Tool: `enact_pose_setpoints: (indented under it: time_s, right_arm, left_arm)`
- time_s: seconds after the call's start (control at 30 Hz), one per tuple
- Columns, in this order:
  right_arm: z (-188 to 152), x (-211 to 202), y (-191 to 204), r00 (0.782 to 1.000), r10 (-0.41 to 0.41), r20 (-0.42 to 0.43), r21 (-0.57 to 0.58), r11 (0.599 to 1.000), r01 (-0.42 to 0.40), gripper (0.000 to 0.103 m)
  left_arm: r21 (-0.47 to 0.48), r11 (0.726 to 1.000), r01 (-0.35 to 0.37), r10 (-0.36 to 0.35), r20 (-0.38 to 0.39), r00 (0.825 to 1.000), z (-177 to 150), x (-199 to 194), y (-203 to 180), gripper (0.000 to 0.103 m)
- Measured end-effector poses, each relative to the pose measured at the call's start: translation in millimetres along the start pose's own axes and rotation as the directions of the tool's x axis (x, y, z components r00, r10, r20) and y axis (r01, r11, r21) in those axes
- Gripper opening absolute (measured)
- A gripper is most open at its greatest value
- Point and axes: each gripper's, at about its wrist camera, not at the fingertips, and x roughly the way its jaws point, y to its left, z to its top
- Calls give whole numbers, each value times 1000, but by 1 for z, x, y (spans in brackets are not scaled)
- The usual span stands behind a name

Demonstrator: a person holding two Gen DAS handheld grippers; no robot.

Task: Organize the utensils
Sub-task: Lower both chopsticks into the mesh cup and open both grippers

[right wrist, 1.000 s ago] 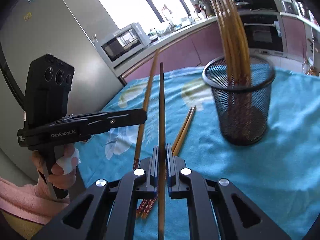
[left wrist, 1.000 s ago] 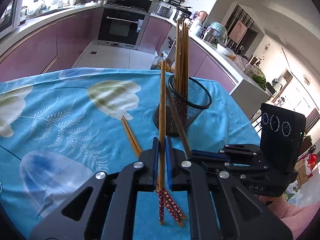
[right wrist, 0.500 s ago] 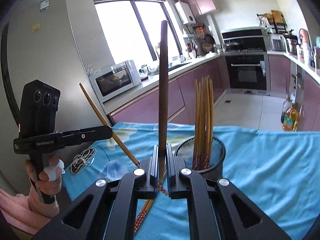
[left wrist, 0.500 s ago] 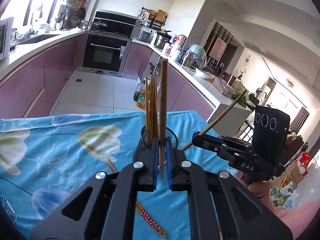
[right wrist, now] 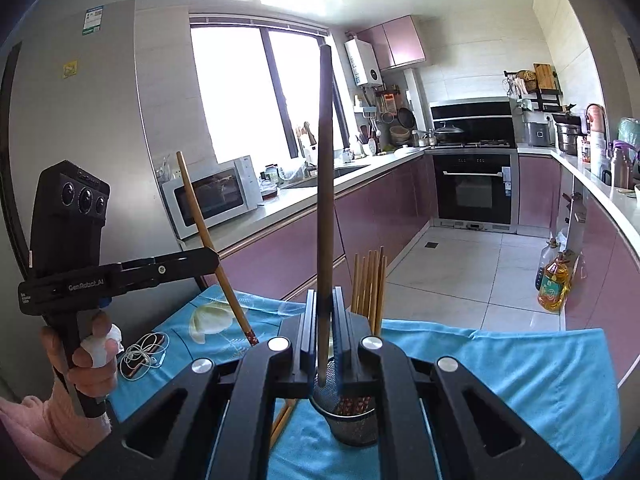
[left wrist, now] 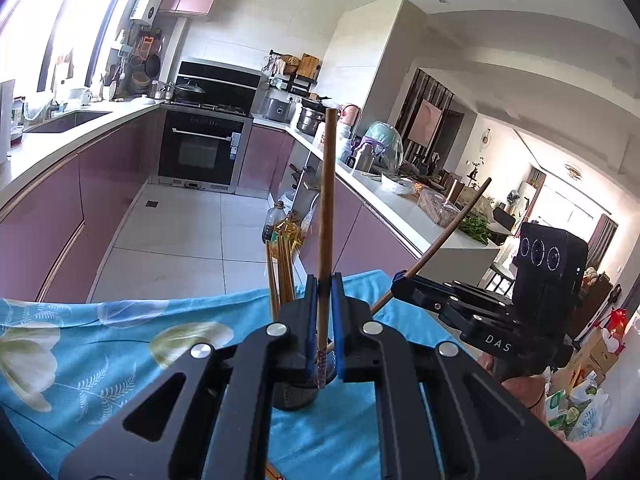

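Observation:
My left gripper (left wrist: 322, 312) is shut on a brown chopstick (left wrist: 325, 216) that stands upright, its patterned end hanging over the black mesh cup (left wrist: 294, 398). Several chopsticks (left wrist: 280, 272) stand in that cup. My right gripper (right wrist: 323, 320) is shut on a second chopstick (right wrist: 324, 200), also upright, above the mesh cup (right wrist: 354, 420) and beside the chopsticks in it (right wrist: 370, 284). Each view shows the other tool: the right gripper (left wrist: 398, 280) with its slanted chopstick (left wrist: 440, 240), and the left gripper (right wrist: 214, 258) with its chopstick (right wrist: 208, 240).
The table carries a blue flowered cloth (right wrist: 500, 364). Two loose chopsticks (right wrist: 282, 420) lie on it left of the cup. A phone with white earphones (right wrist: 144, 354) lies near the left edge. A hand in a pink sleeve (right wrist: 86, 364) grips the left tool. Kitchen counters run behind.
Both grippers have risen from the tabletop, each carrying its chopstick, and now hang higher over the cup. The loose chopsticks stayed on the cloth.

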Motion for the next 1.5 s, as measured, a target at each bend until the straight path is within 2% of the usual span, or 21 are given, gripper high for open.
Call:
enact_pose_setpoints:
  time_s: [0.17, 0.47, 0.73, 1.1, 1.3, 1.5]
  right_arm:
    - [0, 15, -6, 999, -32, -35, -9, 999, 32, 6]
    - [-15, 45, -13, 988, -49, -144, -5, 999, 49, 6]
    - [-29, 74, -14, 967, -65, -245, -15, 998, 63, 6]
    - [-41, 96, -24, 949, -72, -306, 2, 997, 76, 7]
    - [-42, 105, -27, 947, -72, -313, 22, 996, 83, 7]
    - [-45, 109, -28, 946, -68, -318, 34, 996, 83, 8]
  left_arm:
    - [27, 998, -53, 53, -4, 999, 4, 17, -4, 7]
    - [46, 993, -106, 111, -127, 986, -16, 57, 7, 7]
    - [97, 989, -116, 136, -230, 964, -33, 83, 13, 7]
    - [70, 990, -124, 138, -264, 955, -37, 107, 30, 8]
    - [62, 988, -140, 151, -272, 950, -47, 118, 34, 8]
    - [51, 986, -161, 169, -272, 947, -55, 124, 39, 14]
